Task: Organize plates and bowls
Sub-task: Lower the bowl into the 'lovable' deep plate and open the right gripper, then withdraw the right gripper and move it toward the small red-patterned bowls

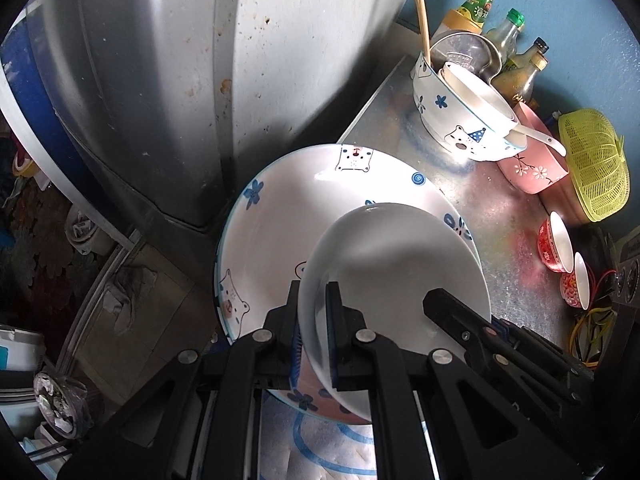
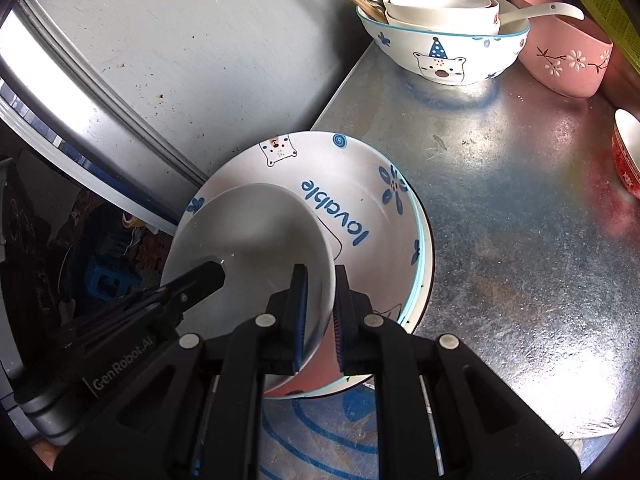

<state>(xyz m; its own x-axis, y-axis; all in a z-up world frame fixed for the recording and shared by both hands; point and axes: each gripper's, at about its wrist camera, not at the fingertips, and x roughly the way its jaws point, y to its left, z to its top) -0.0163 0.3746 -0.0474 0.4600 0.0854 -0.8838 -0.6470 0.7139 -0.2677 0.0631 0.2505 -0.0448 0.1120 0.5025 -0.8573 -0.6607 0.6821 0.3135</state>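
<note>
- Galvanized metal countertop (image 2: 500,216) runs beside a grey appliance (image 1: 168,80), against a blue wall (image 1: 560,8).
- Left gripper (image 1: 313,300) is clamped on the left rim of a plain white plate (image 1: 392,264), which is tilted over a bear-patterned plate (image 1: 280,232) at the counter's near left corner.
- Right gripper (image 2: 322,292) pinches the same white plate's right rim.
- Further back stands a bear-patterned bowl (image 2: 440,52) holding nested white bowls (image 2: 440,10) and a white spoon (image 2: 548,10).
- Just right of it sits a pink floral bowl (image 2: 564,60); red bowls (image 1: 560,244) lie near a yellow basket (image 1: 596,164).
</note>
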